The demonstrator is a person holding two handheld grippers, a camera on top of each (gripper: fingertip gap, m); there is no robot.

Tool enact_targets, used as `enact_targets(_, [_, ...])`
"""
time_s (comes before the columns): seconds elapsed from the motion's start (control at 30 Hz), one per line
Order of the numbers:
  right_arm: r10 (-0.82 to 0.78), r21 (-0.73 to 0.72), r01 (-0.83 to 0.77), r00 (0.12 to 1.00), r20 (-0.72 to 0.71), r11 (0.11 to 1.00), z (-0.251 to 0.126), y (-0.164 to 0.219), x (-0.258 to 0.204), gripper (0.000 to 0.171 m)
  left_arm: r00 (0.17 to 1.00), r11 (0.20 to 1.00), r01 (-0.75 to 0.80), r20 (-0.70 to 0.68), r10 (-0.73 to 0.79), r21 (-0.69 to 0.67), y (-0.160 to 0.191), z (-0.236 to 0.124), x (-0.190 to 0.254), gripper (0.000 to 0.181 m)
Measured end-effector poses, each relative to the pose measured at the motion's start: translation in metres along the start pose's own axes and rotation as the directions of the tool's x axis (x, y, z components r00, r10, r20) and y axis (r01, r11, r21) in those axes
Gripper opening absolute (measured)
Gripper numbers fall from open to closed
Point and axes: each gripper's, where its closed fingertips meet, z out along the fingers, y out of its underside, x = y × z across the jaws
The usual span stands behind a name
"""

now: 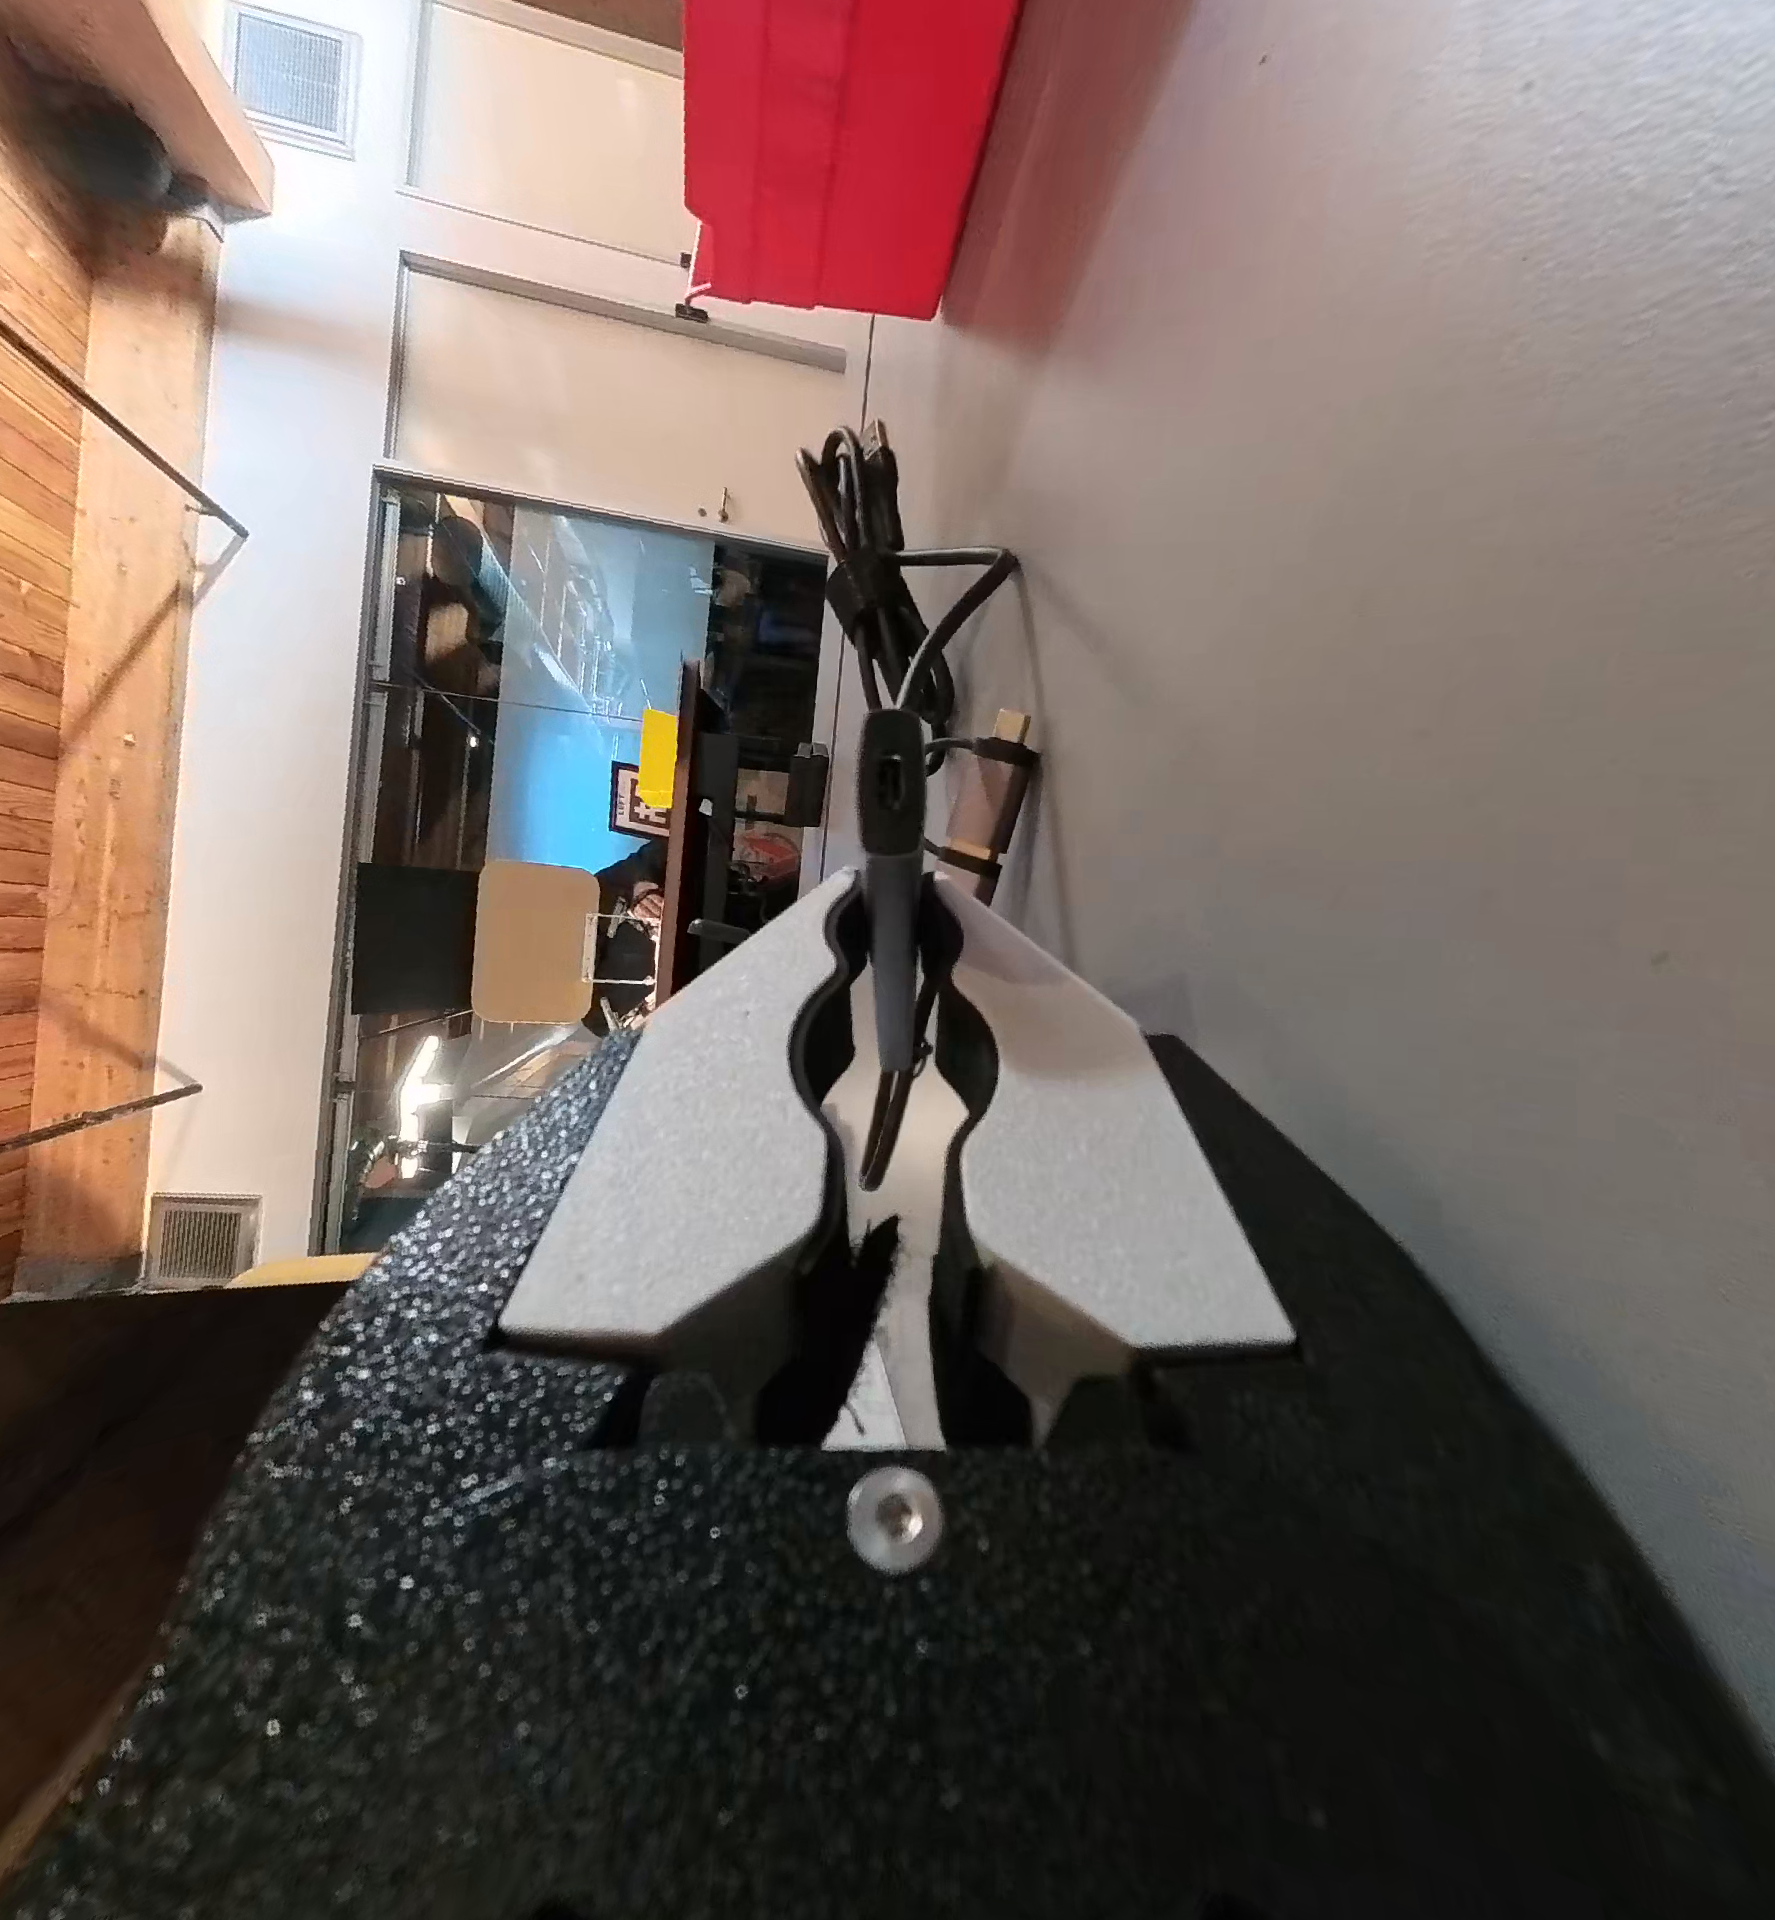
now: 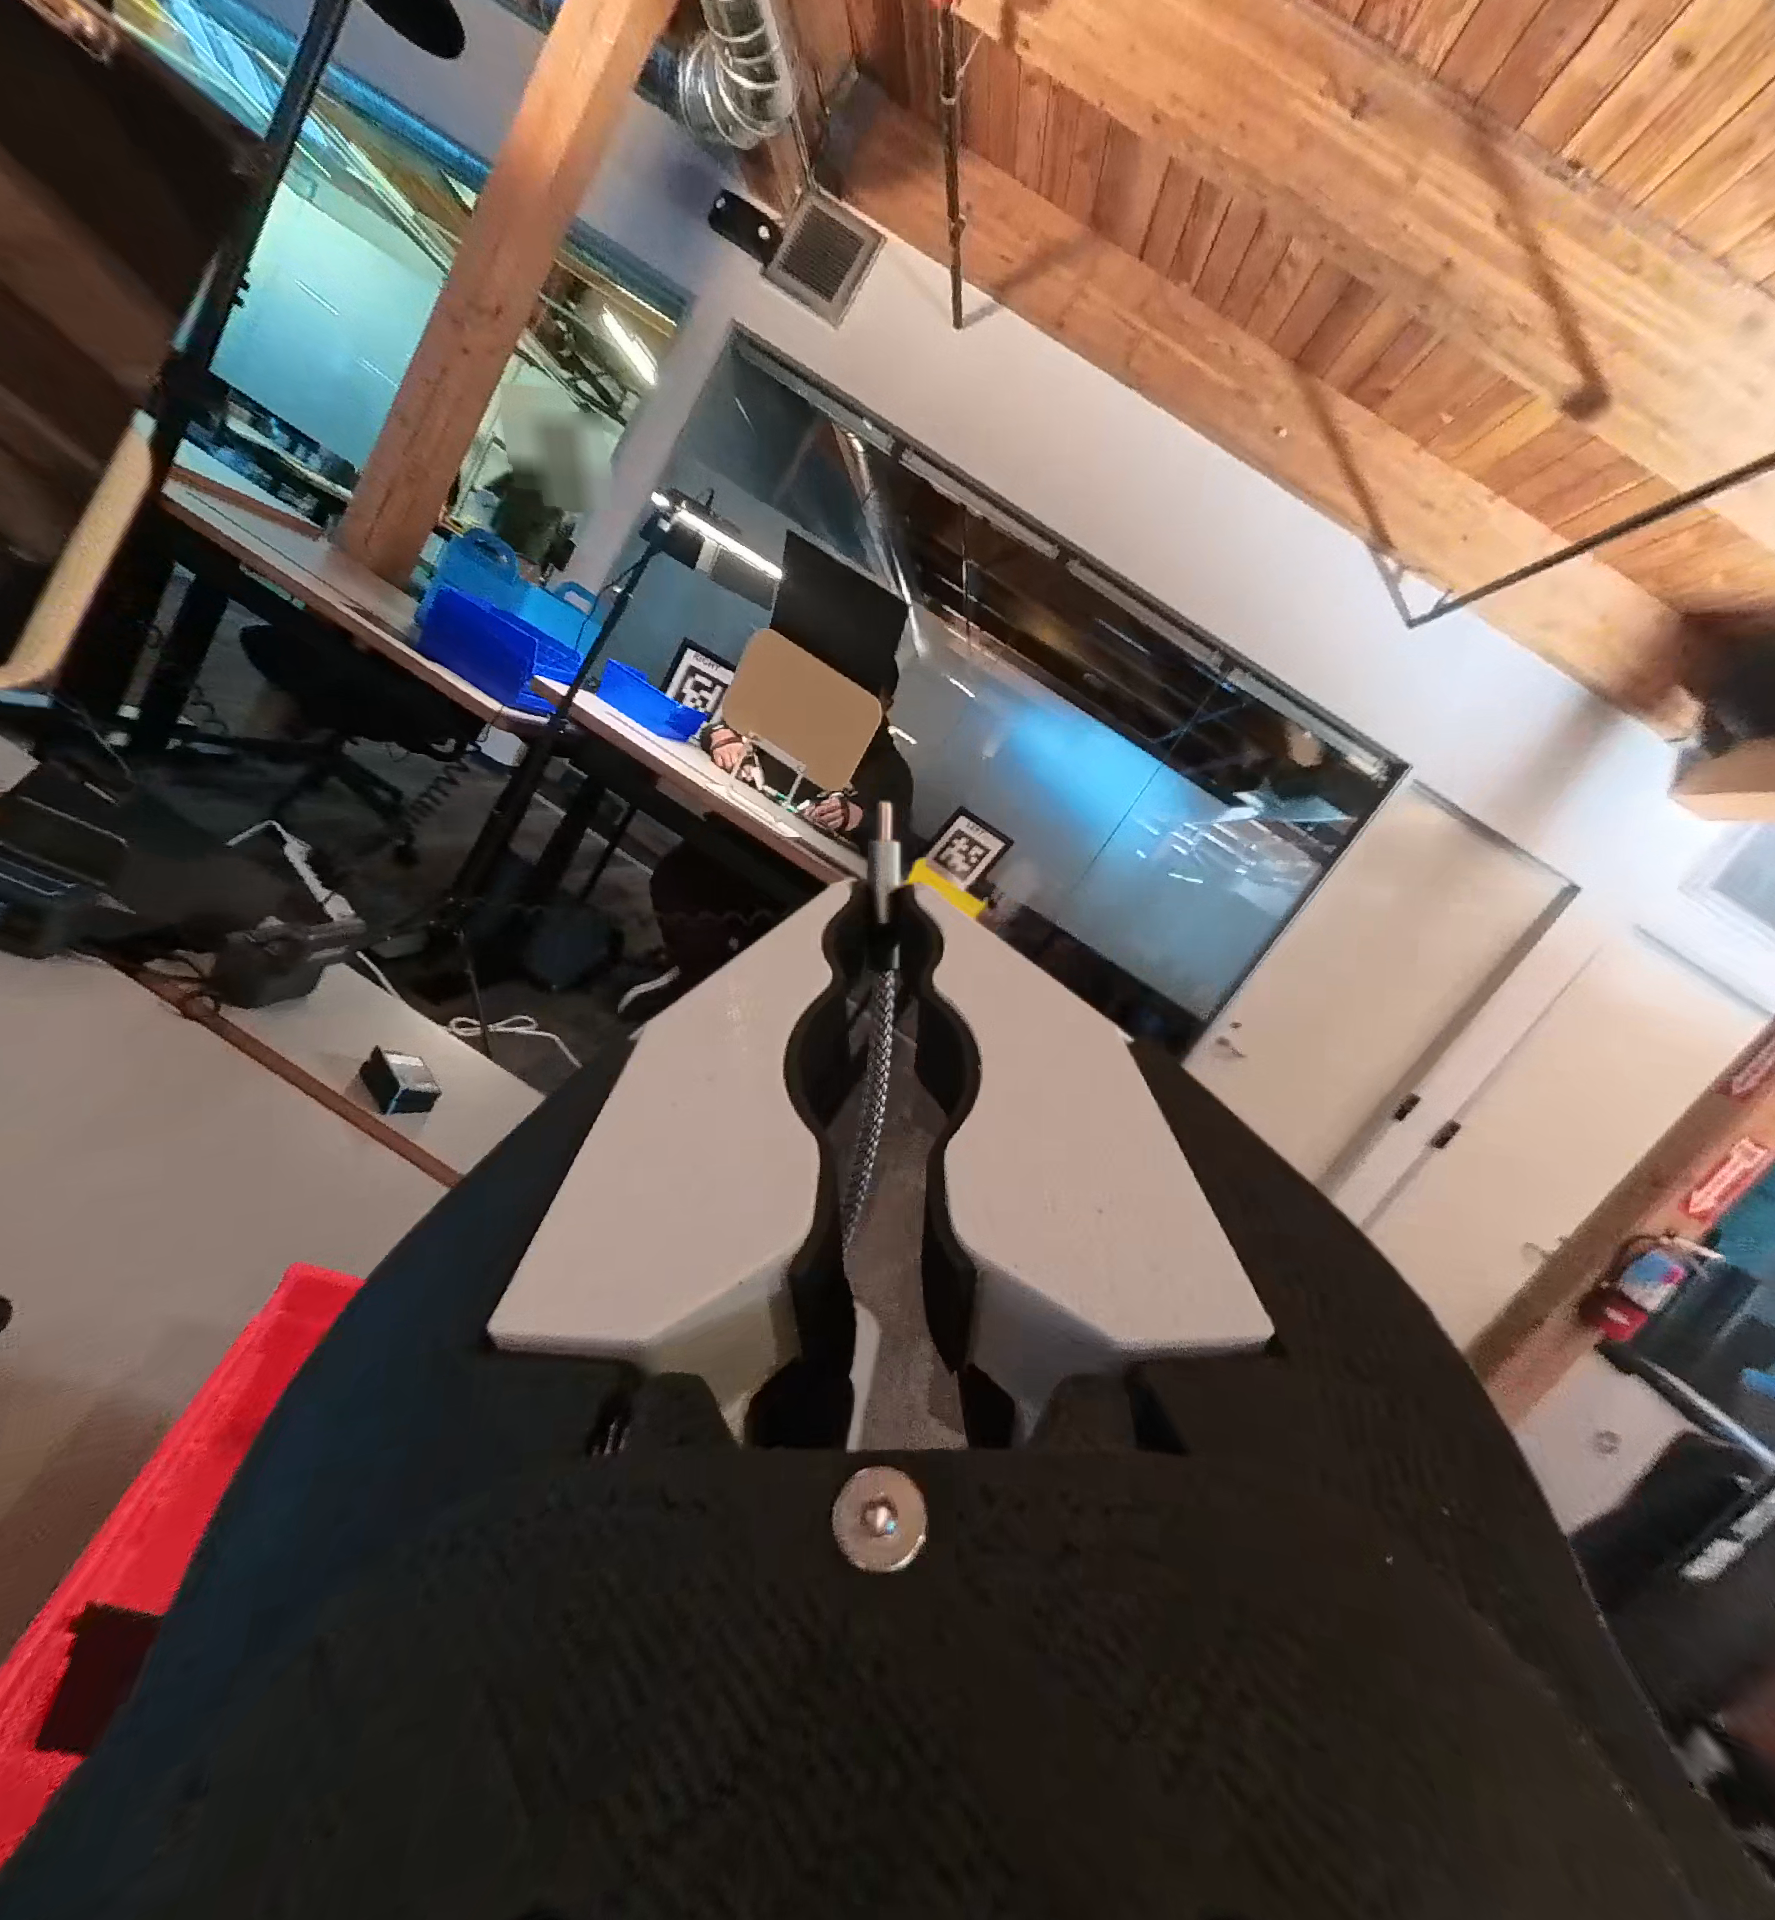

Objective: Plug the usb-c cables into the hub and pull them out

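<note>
The left gripper pinched the dark hub edge-on, just off the white table; the right gripper clamped the braided usb-c cable, plug outward.

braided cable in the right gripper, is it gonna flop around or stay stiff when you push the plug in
The braided cable probably flops: it curves loosely behind the fingertips. The short metal plug looks rigid and sticks out just past the right gripper, which is clamped close behind it, so it should push fairly straight. The smooth metal shell might slip under force.
</note>
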Motion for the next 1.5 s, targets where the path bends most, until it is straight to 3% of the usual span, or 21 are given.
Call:
enact_targets(0.13, [0.069, -0.019, -0.067, 0.994, 0.088, 0.998, 0.000, 0.028, -0.022, 0.003, 1.000, 1.000, -0.001, -0.004, 0.001, 0.000, 0.000, 0.000, 0.001, 0.007])
enact_targets(0.23, [0.082, -0.061, -0.068, 0.960, 0.269, 0.996, -0.008, 0.060, -0.062, 0.003, 1.000, 1.000, -0.003, -0.007, 0.003, 0.002, 0.000, 0.000, 0.001, 0.008])
enact_targets(0.37, [0.171, -0.179, -0.084, 0.813, 0.556, 0.980, -0.040, 0.104, -0.116, 0.003, 1.000, 1.000, -0.012, -0.005, 0.012, 0.003, -0.001, -0.001, 0.002, 0.007])
enact_targets(0.43, [0.267, -0.303, -0.089, 0.739, 0.619, 0.949, -0.053, 0.131, -0.131, 0.003, 1.000, 1.000, -0.014, -0.004, 0.014, 0.004, -0.002, -0.001, 0.002, 0.007])
enact_targets(0.5, [0.304, -0.427, -0.020, 0.732, 0.610, 0.904, -0.059, 0.167, -0.138, 0.003, 1.000, 1.000, -0.013, -0.007, 0.013, 0.004, -0.002, 0.000, 0.003, 0.008])
enact_targets(0.6, [0.270, -0.588, 0.206, 0.739, 0.617, 0.782, -0.068, 0.226, -0.157, 0.003, 1.000, 1.000, -0.013, -0.010, 0.013, 0.007, -0.003, 0.000, 0.003, 0.007])
enact_targets(0.7, [0.166, -0.643, 0.446, 0.728, 0.665, 0.622, -0.074, 0.274, -0.168, 0.003, 1.000, 1.000, -0.008, -0.018, 0.008, 0.008, -0.003, 0.000, 0.004, 0.007])
enact_targets(0.8, [0.186, -0.647, 0.515, 0.683, 0.706, 0.562, -0.072, 0.299, -0.190, 0.004, 1.000, 1.000, -0.008, -0.023, 0.008, 0.010, -0.003, 0.000, 0.005, 0.007])
enact_targets(0.83, [0.218, -0.657, 0.512, 0.673, 0.707, 0.553, -0.072, 0.304, -0.198, 0.010, 1.000, 1.000, -0.008, -0.025, 0.008, 0.011, -0.003, 0.000, 0.005, 0.007])
enact_targets(0.9, [0.212, -0.691, 0.521, 0.701, 0.681, 0.501, -0.066, 0.310, -0.194, 0.041, 0.999, 1.000, -0.006, -0.034, 0.006, 0.014, -0.003, 0.000, 0.006, 0.007])
enact_targets(0.97, [0.059, -0.701, 0.509, 0.788, 0.613, 0.499, -0.044, 0.299, -0.169, 0.055, 0.999, 1.000, -0.002, -0.042, 0.002, 0.017, -0.004, 0.000, 0.008, 0.007])
enact_targets(1.03, [-0.108, -0.636, 0.460, 0.852, 0.512, 0.619, -0.014, 0.258, -0.152, 0.058, 0.999, 1.000, 0.000, -0.048, 0.000, 0.019, -0.004, 0.000, 0.009, 0.007])
enact_targets(1.13, [-0.215, -0.484, 0.406, 0.890, 0.403, 0.775, 0.008, 0.186, -0.163, 0.058, 0.999, 1.000, 0.004, -0.052, -0.003, 0.018, -0.004, 0.001, 0.009, 0.008])
enact_targets(1.2, [-0.245, -0.318, 0.410, 0.859, 0.448, 0.855, 0.013, 0.143, -0.212, 0.056, 0.999, 1.000, 0.008, -0.053, -0.007, 0.017, -0.004, 0.001, 0.009, 0.008])
enact_targets(1.27, [-0.277, -0.100, 0.391, 0.789, 0.548, 0.915, 0.009, 0.110, -0.290, 0.054, 0.998, 1.000, 0.017, -0.055, -0.016, 0.018, -0.003, 0.001, 0.009, 0.007])
enact_targets(1.3, [-0.315, 0.000, 0.391, 0.743, 0.590, 0.921, 0.004, 0.103, -0.332, 0.049, 0.998, 0.999, 0.027, -0.057, -0.026, 0.019, -0.003, 0.001, 0.009, 0.007])
enact_targets(1.33, [-0.375, 0.096, 0.400, 0.712, 0.593, 0.911, 0.000, 0.099, -0.369, 0.033, 0.997, 0.999, 0.043, -0.061, -0.041, 0.021, -0.003, 0.001, 0.009, 0.008])
enact_targets(1.4, [-0.534, 0.309, 0.437, 0.648, 0.543, 0.845, -0.013, 0.100, -0.434, 0.018, 0.993, 0.995, 0.095, -0.074, -0.093, 0.033, -0.005, 0.001, 0.008, 0.007])
enact_targets(1.5, [-0.642, 0.413, 0.502, 0.481, 0.596, 0.760, -0.028, 0.130, -0.507, 0.030, 0.990, 0.992, 0.122, -0.081, -0.119, 0.040, -0.005, 0.001, 0.007, 0.007])
